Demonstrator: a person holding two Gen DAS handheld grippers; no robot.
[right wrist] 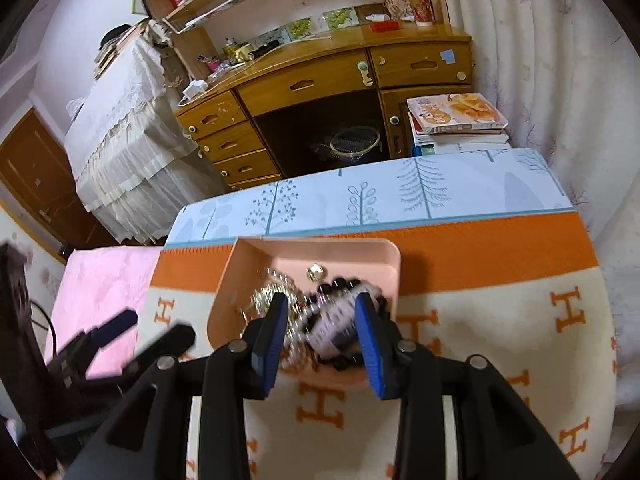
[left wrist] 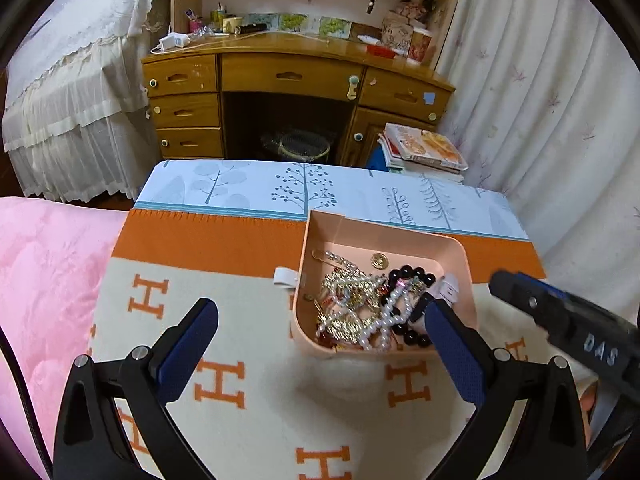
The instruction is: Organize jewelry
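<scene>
A pink tray (left wrist: 384, 233) sits on the cream and orange blanket. It holds a heap of jewelry: gold chains (left wrist: 344, 288), a pearl string (left wrist: 394, 312), black beads (left wrist: 412, 272) and a gold coin (left wrist: 379, 260). My left gripper (left wrist: 320, 306) is open wide above the tray's near left corner with nothing between its fingers. My right gripper (right wrist: 321, 302) hangs over the tray (right wrist: 320, 246), open by a moderate gap. A blurred white and grey piece (right wrist: 338, 322) shows between its fingers, and the pads do not press on it. From the left wrist, the right gripper (left wrist: 516, 290) is a dark blur at the right.
A small white clip (left wrist: 285, 276) lies just left of the tray. Beyond the blanket is a blue tree-print cloth (left wrist: 280, 188), then a wooden desk (left wrist: 292, 76) and a stack of books (left wrist: 424, 148). A pink quilt (left wrist: 44, 272) lies left and a curtain (left wrist: 552, 120) hangs right.
</scene>
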